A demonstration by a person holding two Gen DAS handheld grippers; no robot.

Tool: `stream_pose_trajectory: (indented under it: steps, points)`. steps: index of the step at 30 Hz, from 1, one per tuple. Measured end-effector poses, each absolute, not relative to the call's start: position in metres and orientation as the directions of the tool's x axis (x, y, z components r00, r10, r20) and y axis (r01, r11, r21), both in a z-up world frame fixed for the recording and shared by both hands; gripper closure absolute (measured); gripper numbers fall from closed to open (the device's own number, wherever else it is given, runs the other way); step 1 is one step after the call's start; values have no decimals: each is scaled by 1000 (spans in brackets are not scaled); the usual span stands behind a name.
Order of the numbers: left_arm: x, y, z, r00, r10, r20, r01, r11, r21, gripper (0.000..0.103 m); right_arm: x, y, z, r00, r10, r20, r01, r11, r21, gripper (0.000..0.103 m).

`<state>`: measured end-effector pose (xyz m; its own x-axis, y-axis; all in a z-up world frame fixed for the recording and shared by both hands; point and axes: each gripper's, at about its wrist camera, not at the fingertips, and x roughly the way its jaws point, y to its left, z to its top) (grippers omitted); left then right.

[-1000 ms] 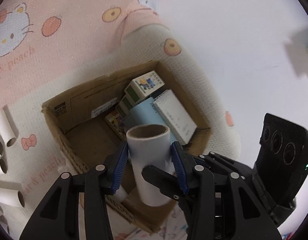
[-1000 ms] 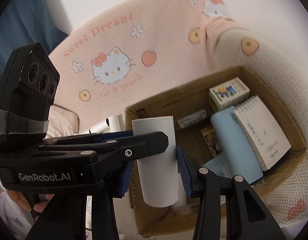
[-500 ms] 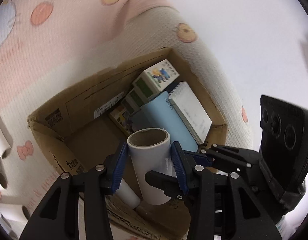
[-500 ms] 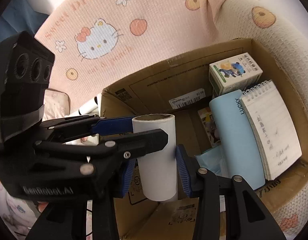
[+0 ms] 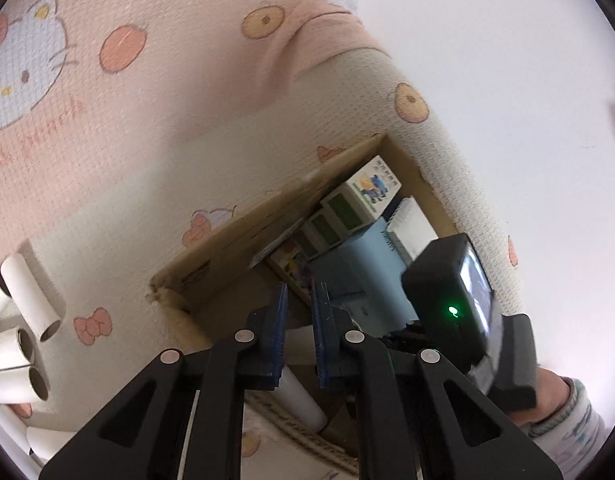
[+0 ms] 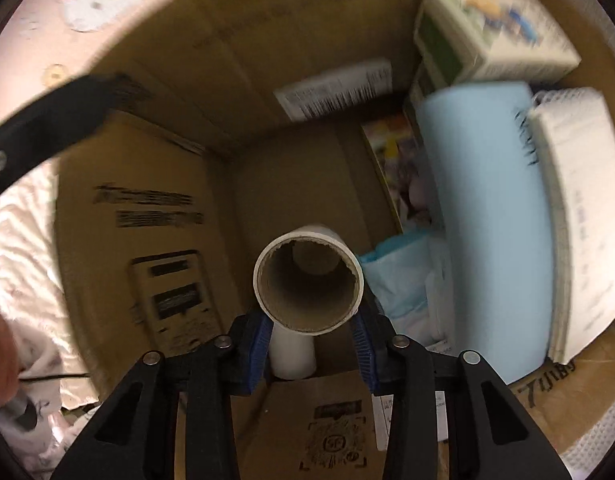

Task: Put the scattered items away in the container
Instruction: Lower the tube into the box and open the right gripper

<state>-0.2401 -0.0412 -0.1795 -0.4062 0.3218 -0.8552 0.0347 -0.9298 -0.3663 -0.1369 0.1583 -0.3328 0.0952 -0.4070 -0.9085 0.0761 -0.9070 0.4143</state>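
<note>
Right gripper pitched steeply down inside the cardboard box, jaws just closing, clamped on a cardboard tube; second tube lies on the box floor beneath. Left gripper above the box's near edge, jaws just narrowed, nothing between them. Box also holds light-blue roll, spiral notepad, small carton; loose tubes lie outside on the printed blanket.

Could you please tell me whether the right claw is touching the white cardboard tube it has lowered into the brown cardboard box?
Touching. The right wrist view shows the right claw with both blue pads pressed against the white cardboard tube, no gap either side.
</note>
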Motion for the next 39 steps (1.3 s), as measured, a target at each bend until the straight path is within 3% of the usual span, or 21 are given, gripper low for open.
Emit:
stream_pose_trajectory:
  steps: [9,10,11,15,19,25,32,39]
  points:
    - [-235,-54,-179,-384,343,-857,46,-920,-389,89,-125,172,-324,196,-400,-895,58,-907,418,69]
    - [-236,-54,-179,-384,347,-856,41,-919,-392,89,-124,176,-323,212,-390,-896,57,-910,410,71]
    - [-235,-53,-178,-380,350,-856,35,-919,-392,89,-123,179,-323,228,-379,-897,60,-914,401,79]
    - [-236,-49,-180,-359,340,-869,21,-928,-372,89,-125,172,-336,332,-324,-886,120,-917,380,80]
    - [-236,-47,-181,-356,326,-876,18,-935,-355,89,-134,152,-353,305,-273,-912,187,-922,338,80]
    - [-237,-50,-177,-370,299,-880,7,-946,-324,77,-141,140,-341,207,-371,-905,253,-874,415,80]
    - [-245,-48,-180,-365,289,-885,2,-950,-311,77,-163,150,-360,129,-435,-891,145,-881,451,80]
    - [-243,-44,-179,-353,279,-893,-2,-955,-298,77,-154,152,-389,210,-512,-833,32,-848,530,80]
